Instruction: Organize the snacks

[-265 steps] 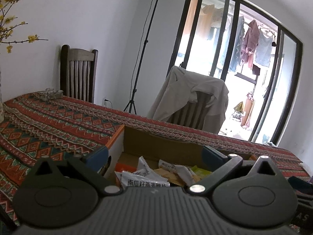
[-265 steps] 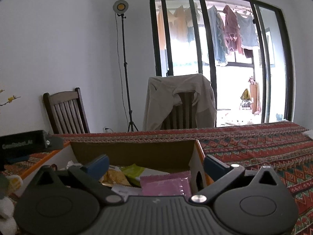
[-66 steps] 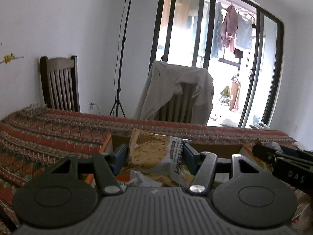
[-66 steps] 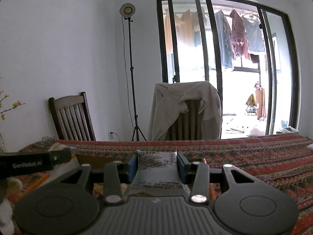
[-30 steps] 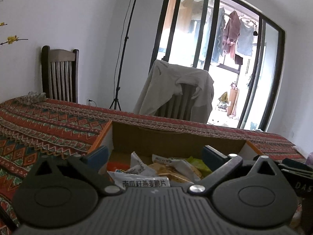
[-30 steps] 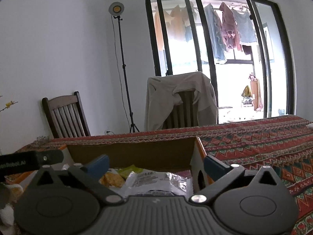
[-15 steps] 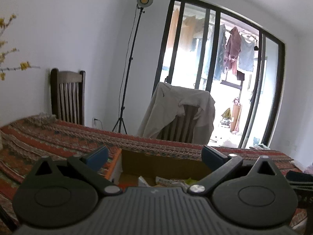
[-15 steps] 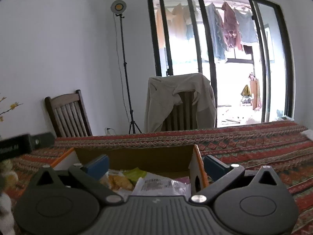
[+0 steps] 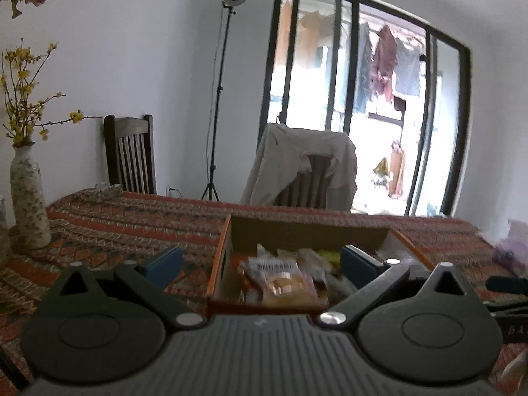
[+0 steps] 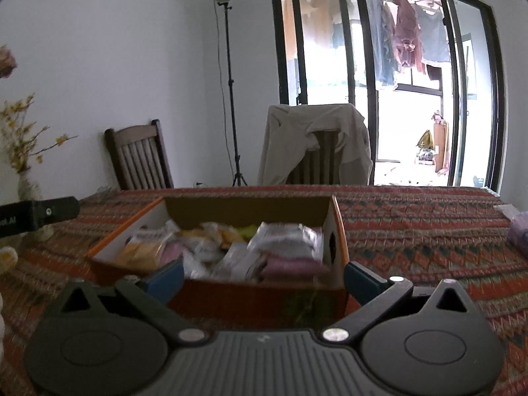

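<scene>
An open orange cardboard box (image 10: 336, 231) sits on the patterned tablecloth and holds several snack packets (image 10: 283, 236). In the left wrist view the box (image 9: 219, 254) and its packets (image 9: 277, 274) lie just ahead. My left gripper (image 9: 260, 262) is open and empty, pulled back in front of the box's left side. My right gripper (image 10: 264, 277) is open and empty, in front of the box's near wall. The left gripper's body (image 10: 36, 216) shows at the left edge of the right wrist view.
A vase with yellow flowers (image 9: 28, 194) stands on the table at the left. Two wooden chairs (image 10: 138, 155) stand behind the table, one draped with a beige jacket (image 10: 313, 142). A light stand (image 10: 231, 82) and glass doors are beyond. A purple packet (image 10: 519, 231) lies at right.
Both grippers have drawn back and up from the box, so more of its inside and the tablecloth shows. Both stay open and empty.
</scene>
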A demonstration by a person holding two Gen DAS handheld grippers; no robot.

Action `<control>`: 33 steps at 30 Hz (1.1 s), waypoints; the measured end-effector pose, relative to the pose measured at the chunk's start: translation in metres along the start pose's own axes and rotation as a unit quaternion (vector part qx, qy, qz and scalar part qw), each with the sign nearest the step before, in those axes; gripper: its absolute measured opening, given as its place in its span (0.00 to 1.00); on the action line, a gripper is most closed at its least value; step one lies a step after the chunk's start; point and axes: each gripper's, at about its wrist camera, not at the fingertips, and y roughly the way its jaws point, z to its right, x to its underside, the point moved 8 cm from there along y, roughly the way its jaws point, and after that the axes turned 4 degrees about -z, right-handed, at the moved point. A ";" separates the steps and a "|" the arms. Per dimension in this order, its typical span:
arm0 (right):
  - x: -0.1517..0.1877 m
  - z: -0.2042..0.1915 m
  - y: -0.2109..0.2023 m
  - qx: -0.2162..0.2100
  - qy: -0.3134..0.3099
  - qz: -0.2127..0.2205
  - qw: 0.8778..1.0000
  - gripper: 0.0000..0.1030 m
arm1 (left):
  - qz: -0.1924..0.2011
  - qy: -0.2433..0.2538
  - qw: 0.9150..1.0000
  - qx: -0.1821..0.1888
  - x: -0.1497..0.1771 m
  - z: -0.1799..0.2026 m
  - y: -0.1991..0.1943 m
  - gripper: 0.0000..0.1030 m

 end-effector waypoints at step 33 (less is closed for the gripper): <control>0.097 0.003 -0.083 0.018 0.038 -0.057 0.997 1.00 | -0.091 0.003 0.995 0.032 0.110 0.008 -0.081 1.00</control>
